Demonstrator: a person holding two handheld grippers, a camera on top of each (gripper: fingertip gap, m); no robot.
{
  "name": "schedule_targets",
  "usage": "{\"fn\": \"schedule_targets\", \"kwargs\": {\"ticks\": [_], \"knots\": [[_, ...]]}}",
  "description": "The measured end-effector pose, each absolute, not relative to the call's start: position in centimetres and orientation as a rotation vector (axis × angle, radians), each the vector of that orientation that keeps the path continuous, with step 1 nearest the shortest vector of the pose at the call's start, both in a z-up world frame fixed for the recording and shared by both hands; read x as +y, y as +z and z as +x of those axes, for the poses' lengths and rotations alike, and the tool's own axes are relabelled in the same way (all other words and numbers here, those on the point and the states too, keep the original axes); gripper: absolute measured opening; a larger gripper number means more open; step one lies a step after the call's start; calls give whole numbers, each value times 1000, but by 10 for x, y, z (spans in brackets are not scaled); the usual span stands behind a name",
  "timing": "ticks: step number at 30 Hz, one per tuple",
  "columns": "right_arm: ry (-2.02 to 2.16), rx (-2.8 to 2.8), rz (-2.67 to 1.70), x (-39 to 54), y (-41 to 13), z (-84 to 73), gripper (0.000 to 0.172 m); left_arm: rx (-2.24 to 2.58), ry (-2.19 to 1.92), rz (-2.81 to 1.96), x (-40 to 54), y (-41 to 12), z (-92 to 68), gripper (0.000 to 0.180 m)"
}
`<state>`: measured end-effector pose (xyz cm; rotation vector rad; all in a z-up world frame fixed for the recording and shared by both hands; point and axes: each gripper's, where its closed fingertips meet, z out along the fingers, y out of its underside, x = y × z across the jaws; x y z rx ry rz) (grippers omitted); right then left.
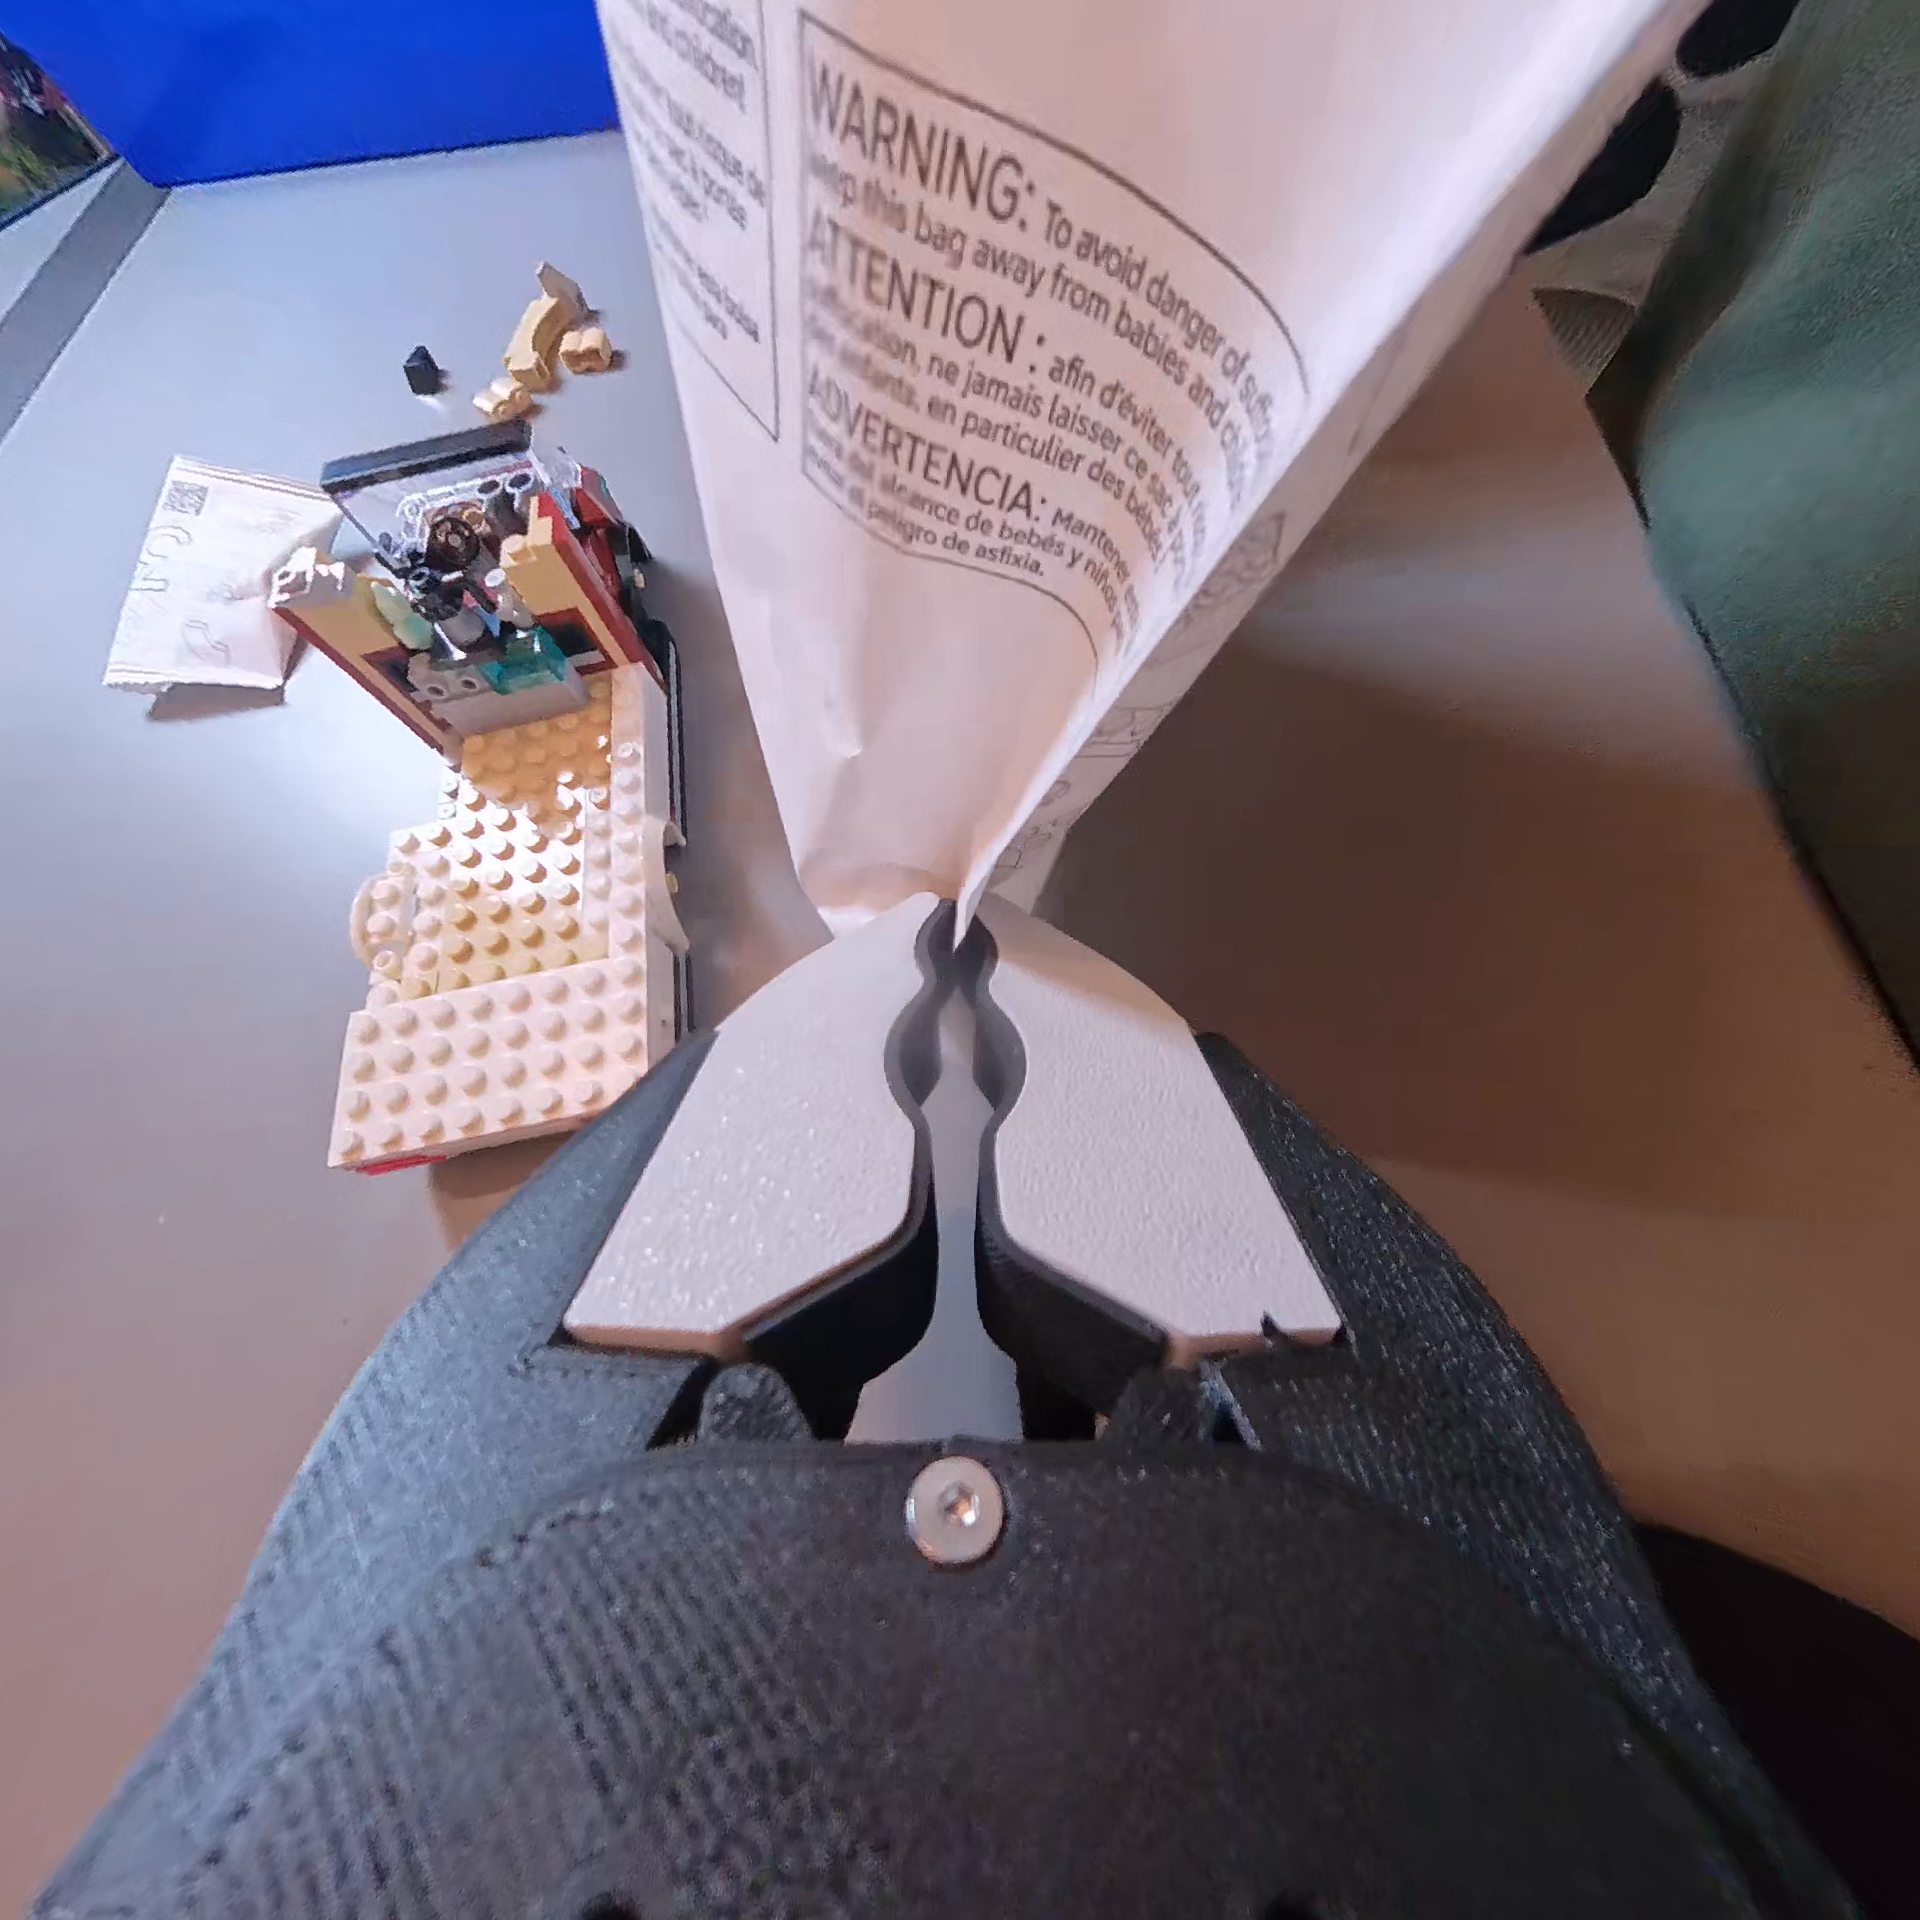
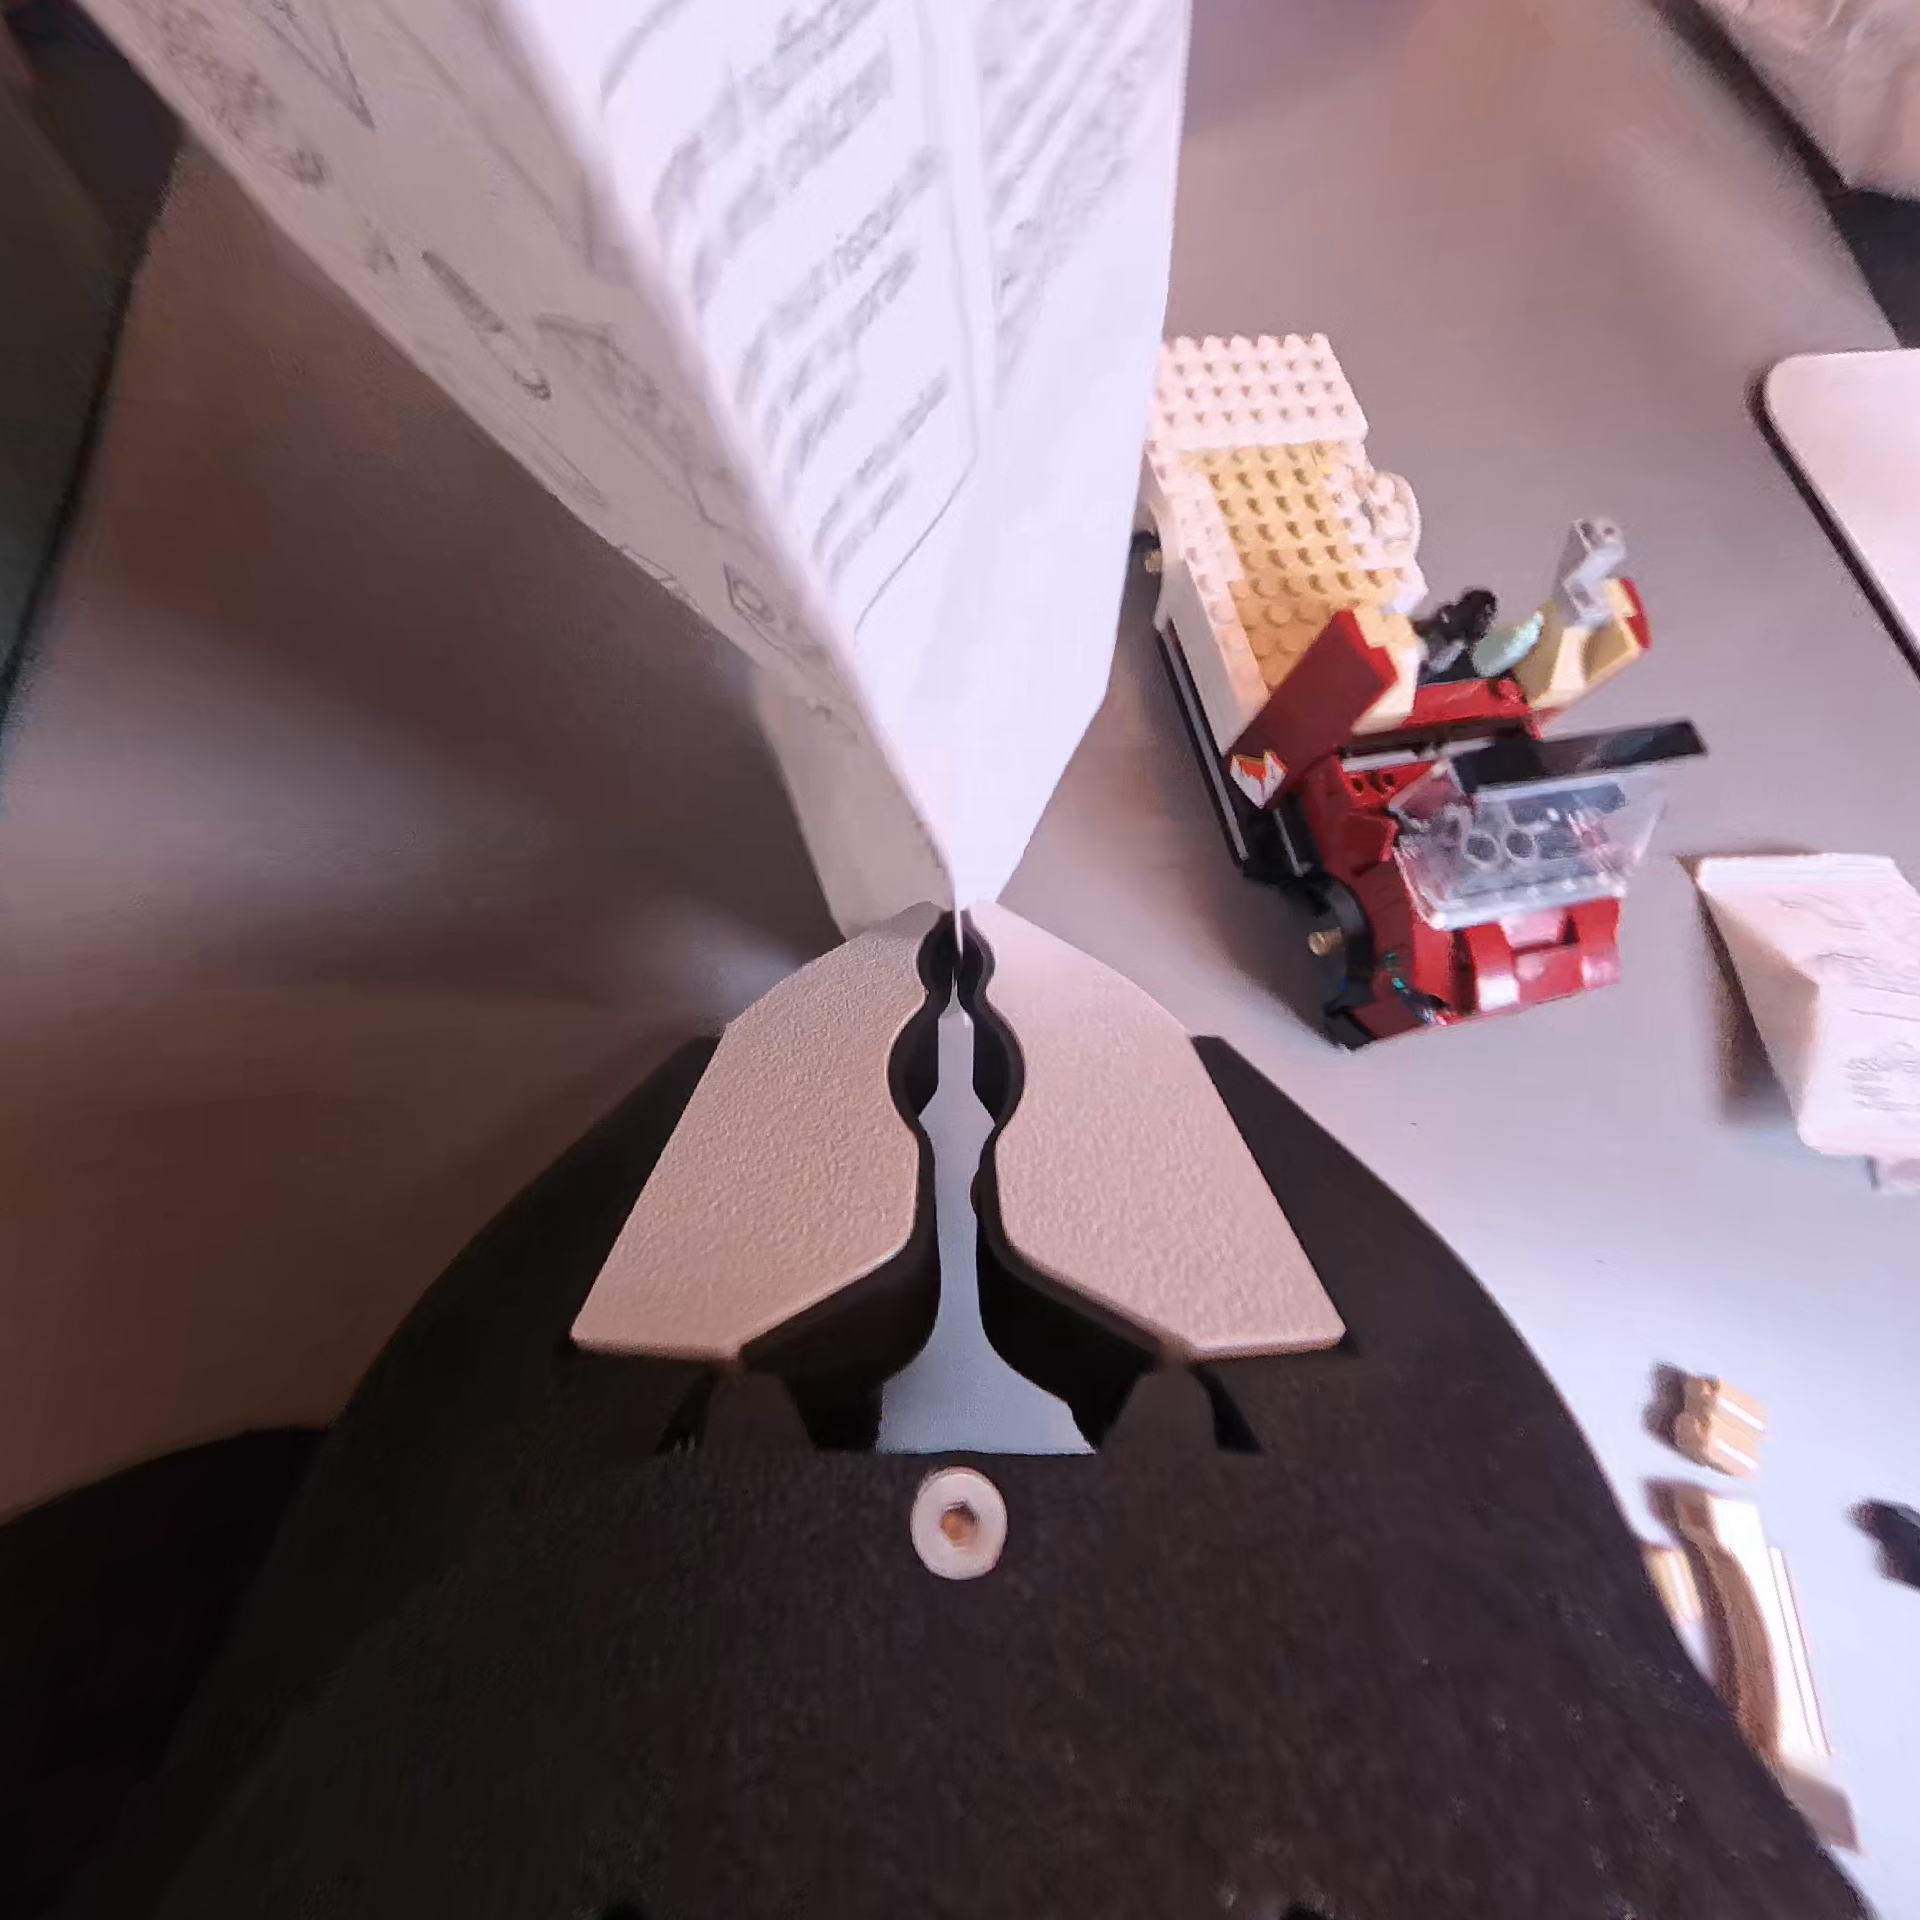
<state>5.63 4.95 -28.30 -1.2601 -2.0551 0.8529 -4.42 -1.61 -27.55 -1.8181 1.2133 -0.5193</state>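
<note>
Left gripper [image 1: 951, 940]: jaws closed, pads pinching the bottom edge of a white paper bag [image 1: 935, 520] printed with black text. From the pinch the bag fans away toward 12 o'clock and fills the upper middle of the left wrist view. Its long axis runs straight out from the fingertips.

Right gripper [image 2: 956, 940]: jaws likewise closed on a thin white edge of the paper bag [image 2: 831, 416]; the sheet rises toward 11–12 o'clock, blurred. Both grippers clamp paper at the very tips, each at an edge. Neither view shows the other gripper, so how far apart the two pinch points sit on the bag cannot be told.

Surroundings, left wrist view: grey table [image 1: 208, 935]. A brick-built model [image 1: 499, 790] with cream studded plates and a dark red body lies at 9–10 o'clock of the jaws, just beside the bag's left edge, not touching the gripper. Beyond it at 10 o'clock, a small printed paper slip [image 1: 197, 582]; at 11 o'clock, loose tan pieces [image 1: 540, 353] and one small black piece [image 1: 421, 371]. Blue panel [image 1: 312, 73] at the far edge.

Right wrist view: same model [image 2: 1403, 748] at 2 o'clock, well clear of the jaws; tan pieces [image 2: 1725, 1558] at 4 o'clock.
</note>
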Motion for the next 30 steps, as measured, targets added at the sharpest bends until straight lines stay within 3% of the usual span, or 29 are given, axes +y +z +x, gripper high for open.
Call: {"fn": "schedule_targets", "kwargs": {"ticks": [15, 20, 24, 30], "knots": [[946, -2000, -1374, 58, -272, 65, 0, 1101, -614, -1999, -13, -279, -57, 1], [1011, -1896, -1370, 63, -255, 61, 21, 1021, -669, -2119, -15, -280, -57, 0], [1045, -1878, -1328, 58, -246, 60, 0, 963, -753, -2146, -17, -279, -53, 0], [938, -1823, -1453, 62, -249, 46, 0, 900, -804, -2189, -15, -278, -38, 0]]}}
